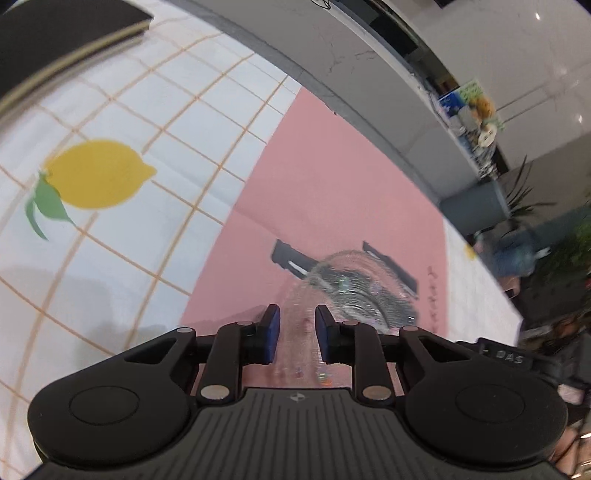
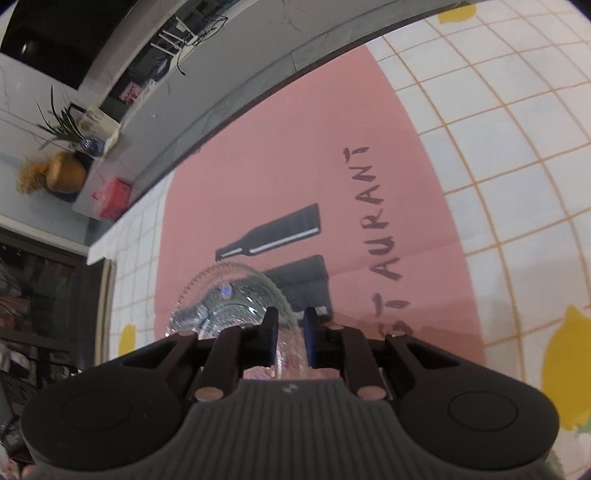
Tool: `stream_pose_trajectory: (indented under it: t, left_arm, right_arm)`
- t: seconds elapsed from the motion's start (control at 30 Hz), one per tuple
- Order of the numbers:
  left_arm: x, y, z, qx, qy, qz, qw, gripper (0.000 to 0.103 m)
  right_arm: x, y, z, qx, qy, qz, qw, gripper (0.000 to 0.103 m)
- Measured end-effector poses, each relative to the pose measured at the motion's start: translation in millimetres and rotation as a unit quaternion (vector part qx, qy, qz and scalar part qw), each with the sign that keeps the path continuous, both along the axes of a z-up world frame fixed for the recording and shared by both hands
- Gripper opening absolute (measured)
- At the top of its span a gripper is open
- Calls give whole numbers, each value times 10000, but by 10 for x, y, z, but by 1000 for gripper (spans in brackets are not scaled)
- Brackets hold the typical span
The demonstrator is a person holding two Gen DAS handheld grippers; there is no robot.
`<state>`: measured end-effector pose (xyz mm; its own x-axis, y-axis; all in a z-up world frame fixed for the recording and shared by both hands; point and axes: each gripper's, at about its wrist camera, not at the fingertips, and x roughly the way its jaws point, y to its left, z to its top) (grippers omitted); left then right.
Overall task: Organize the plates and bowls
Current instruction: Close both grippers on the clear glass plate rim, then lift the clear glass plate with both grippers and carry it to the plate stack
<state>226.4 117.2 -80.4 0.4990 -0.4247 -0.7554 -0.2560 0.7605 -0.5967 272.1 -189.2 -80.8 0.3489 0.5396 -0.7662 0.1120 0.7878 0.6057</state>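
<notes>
My left gripper [image 1: 297,334] is shut on the rim of a clear ribbed glass plate [image 1: 354,291], which extends forward and right above the pink mat [image 1: 332,177]. My right gripper [image 2: 290,338] is shut on the rim of a clear ribbed glass dish [image 2: 229,299], which extends forward and left above the pink mat [image 2: 295,155]. Both glass pieces are held tilted, off the table. I cannot tell whether they are plates or shallow bowls.
The pink mat with black bottle prints and lettering [image 2: 376,210] lies on a white grid tablecloth with lemons [image 1: 99,173]. A dark board [image 1: 55,33] sits at the far left. The grey table edge [image 1: 369,96] runs behind the mat. Shelves and plants stand beyond.
</notes>
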Motion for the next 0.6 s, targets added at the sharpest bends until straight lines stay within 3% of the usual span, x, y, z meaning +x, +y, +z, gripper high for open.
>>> stream_pose_trajectory:
  t: [0.23, 0.4, 0.43, 0.47, 0.6]
  left_arm:
    - [9, 87, -67, -416, 59, 182, 9989, 29]
    - [16, 69, -55, -368, 163, 62, 9992, 29]
    - [17, 75, -65, -416, 182, 80, 9989, 28]
    - [17, 89, -77, -489, 215, 101, 9985, 18]
    - [11, 169, -148, -820, 351, 163, 9959, 16]
  right_arm:
    - [49, -100, -60, 313, 227, 23, 9992, 12]
    - [32, -125, -75, 420, 354, 209, 9983, 13]
    - [30, -148, -94, 501, 391, 172, 9978, 13]
    - [27, -179, -113, 585, 423, 139, 9973, 13]
    - [28, -254, -167, 831, 538, 80, 9951, 14]
